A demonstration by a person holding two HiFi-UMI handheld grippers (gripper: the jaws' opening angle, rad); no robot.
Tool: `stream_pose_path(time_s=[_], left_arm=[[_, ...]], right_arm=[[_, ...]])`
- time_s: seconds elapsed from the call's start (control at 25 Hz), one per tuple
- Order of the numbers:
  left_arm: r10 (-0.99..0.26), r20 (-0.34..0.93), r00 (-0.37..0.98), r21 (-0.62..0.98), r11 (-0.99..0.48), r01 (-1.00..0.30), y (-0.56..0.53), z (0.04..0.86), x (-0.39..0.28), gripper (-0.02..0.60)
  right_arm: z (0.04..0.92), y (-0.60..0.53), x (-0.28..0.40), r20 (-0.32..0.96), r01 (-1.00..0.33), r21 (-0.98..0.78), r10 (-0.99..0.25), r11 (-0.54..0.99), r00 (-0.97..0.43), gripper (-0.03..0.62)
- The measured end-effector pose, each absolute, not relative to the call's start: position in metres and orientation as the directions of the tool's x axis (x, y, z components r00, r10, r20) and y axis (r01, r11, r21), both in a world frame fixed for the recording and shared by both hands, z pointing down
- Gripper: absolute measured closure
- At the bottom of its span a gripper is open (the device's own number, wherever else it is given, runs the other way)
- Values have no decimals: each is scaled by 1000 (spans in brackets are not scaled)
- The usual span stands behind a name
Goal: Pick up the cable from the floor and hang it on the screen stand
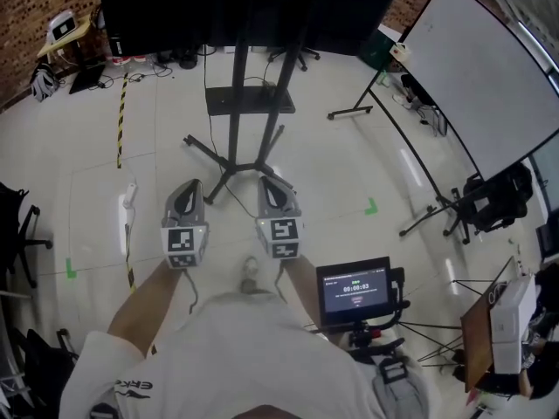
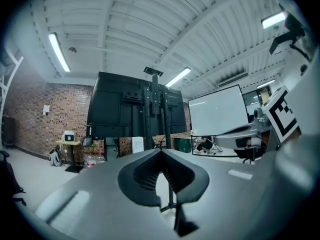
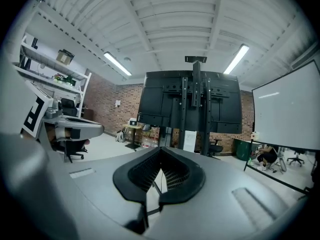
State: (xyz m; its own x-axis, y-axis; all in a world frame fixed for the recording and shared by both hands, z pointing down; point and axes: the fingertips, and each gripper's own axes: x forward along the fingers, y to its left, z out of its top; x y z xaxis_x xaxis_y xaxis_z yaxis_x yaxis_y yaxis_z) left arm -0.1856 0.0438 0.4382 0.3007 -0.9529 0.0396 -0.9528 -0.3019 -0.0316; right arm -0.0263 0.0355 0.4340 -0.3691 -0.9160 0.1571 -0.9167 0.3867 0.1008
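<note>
Right gripper (image 3: 161,149) has its jaws pinched together on nothing, facing the black screen stand (image 3: 192,109), whiteboard (image 3: 287,116) off right.

Black stand (image 1: 234,103) with a black screen (image 1: 244,7) on a glossy off-white floor (image 1: 349,164). Left of the stand are a yellow-and-black striped strip (image 1: 121,116) and a red-brown brick wall (image 1: 35,16). Right of the stand are a white board (image 1: 489,85) and a small green tape mark (image 1: 372,206). Below the stand, the left gripper (image 1: 187,186) and right gripper (image 1: 271,182) are grey, each with black-and-white square markers (image 1: 182,239). The person's shirt (image 1: 236,347) is white.
</note>
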Motion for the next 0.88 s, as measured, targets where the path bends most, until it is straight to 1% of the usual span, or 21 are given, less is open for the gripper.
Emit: stream_pose_path(time_s=[0.24,0.52,0.72,0.88], left_arm=[[-965,71,253,-42,-257,-966,-26,440,-179,580],[-970,126,209,-54,-217,-975,-101,458,-160,580],[-970,170,176,-66,-189,-980,-138,481,-149,580],[-963,212,166,-72,-185,-980,-160,493,-147,580]], right_arm=[[433,-40,-2,167,-913,100,-911,396,-377,582],[461,-123,33,224,-907,78,-894,413,-388,581],[485,-159,47,254,-903,56,-881,426,-400,581],[496,-181,45,275,-902,31,-871,431,-407,581]])
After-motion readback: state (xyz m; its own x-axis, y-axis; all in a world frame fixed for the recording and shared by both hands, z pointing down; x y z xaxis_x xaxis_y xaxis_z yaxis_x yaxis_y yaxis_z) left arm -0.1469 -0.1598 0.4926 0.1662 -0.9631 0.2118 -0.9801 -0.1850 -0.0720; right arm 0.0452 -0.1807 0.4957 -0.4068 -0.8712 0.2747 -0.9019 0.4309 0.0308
